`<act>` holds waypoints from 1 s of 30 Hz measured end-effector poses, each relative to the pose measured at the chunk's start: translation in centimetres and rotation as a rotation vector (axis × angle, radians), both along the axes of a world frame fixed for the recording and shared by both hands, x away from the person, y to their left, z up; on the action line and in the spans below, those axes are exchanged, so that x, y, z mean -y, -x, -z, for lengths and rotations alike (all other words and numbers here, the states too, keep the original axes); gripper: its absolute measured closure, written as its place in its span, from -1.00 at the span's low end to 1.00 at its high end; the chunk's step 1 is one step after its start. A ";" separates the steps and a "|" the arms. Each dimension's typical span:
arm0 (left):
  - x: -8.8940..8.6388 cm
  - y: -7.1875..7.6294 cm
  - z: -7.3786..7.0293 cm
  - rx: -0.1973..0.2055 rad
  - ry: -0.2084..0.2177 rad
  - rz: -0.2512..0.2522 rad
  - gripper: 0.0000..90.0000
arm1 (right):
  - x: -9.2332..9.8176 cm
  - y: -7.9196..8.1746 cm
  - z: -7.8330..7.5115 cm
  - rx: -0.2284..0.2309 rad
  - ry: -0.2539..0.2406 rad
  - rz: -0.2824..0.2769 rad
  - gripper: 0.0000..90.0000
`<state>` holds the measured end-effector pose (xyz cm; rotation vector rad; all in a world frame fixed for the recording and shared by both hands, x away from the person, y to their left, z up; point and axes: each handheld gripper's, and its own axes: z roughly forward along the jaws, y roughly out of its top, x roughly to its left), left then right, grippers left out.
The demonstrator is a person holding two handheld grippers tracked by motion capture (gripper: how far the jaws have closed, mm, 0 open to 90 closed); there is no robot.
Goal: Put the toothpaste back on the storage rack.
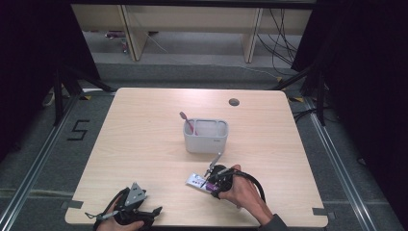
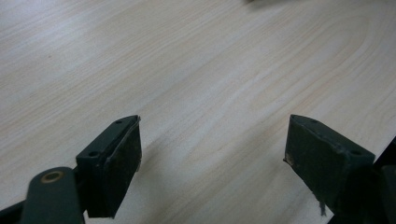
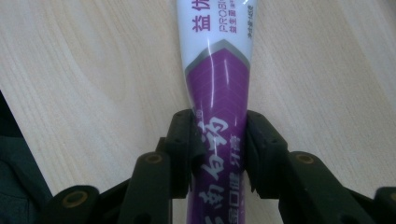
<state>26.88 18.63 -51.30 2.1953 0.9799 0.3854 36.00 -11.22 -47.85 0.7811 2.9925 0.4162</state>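
Note:
A white and purple toothpaste tube lies on the wooden table, and my right gripper is shut on its purple end, one pad pressed against each side. From above, the tube points left from the right gripper at the table's front middle. A pale grey holder stands just behind it with a pink toothbrush leaning in its left compartment. My left gripper rests at the front left edge. Its jaws are wide open over bare wood.
A round cable hole sits near the table's far edge. Black curtains flank both sides, and cables run along the floor at the back right. Bare wood lies left and right of the holder.

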 end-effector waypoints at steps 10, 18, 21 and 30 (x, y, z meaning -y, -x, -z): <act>0.1 0.0 0.1 0.006 0.003 -0.012 -0.60 | -0.3 -0.1 -0.1 -0.004 0.020 -0.007 0.46; 0.0 0.0 -0.1 0.002 -0.004 0.001 -0.60 | -0.6 -0.2 -0.1 -0.007 0.047 -0.017 0.47; 0.1 0.0 0.0 0.005 0.002 -0.011 -0.60 | -0.7 -0.3 -0.2 -0.013 0.053 -0.023 0.49; 0.0 0.0 -0.1 0.002 -0.001 0.002 -0.60 | -1.0 -0.4 -0.1 0.003 0.104 -0.049 0.53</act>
